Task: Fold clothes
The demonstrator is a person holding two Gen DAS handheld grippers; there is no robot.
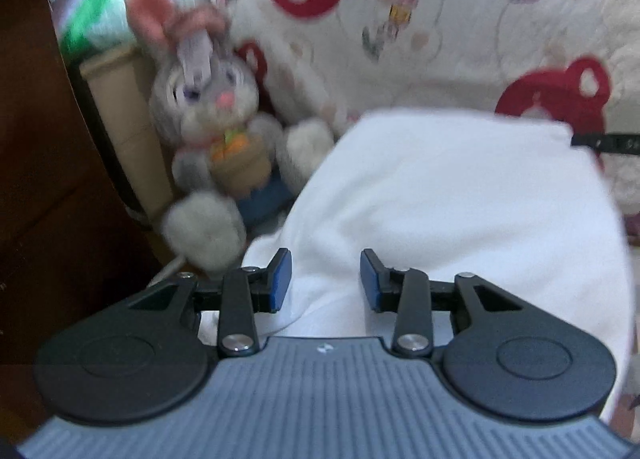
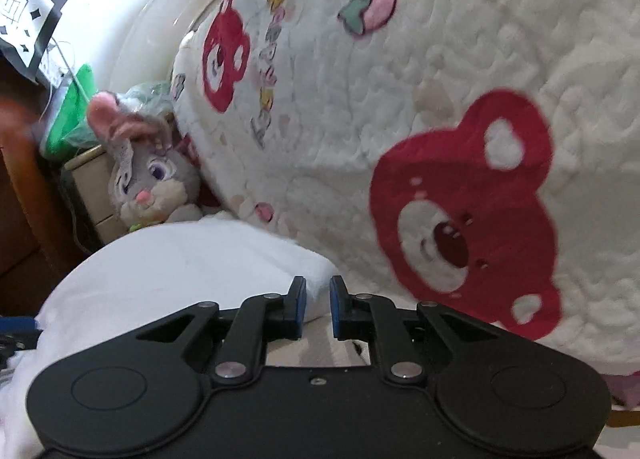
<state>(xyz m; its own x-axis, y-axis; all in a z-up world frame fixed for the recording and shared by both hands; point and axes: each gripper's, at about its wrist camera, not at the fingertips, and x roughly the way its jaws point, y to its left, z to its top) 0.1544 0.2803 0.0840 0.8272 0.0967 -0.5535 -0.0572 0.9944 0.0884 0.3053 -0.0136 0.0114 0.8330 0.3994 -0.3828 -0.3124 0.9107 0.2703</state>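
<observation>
White garment (image 1: 460, 195) just ahead of the open left hand-held gripper (image 1: 326, 279).

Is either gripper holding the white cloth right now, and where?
Neither. The left gripper is open over the white cloth; the right gripper is open at its edge, nothing between the fingers.

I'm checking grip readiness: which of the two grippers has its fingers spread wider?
The left gripper: its blue-padded fingers stand well apart over the white folded garment. The right gripper shows only a narrow gap.
</observation>
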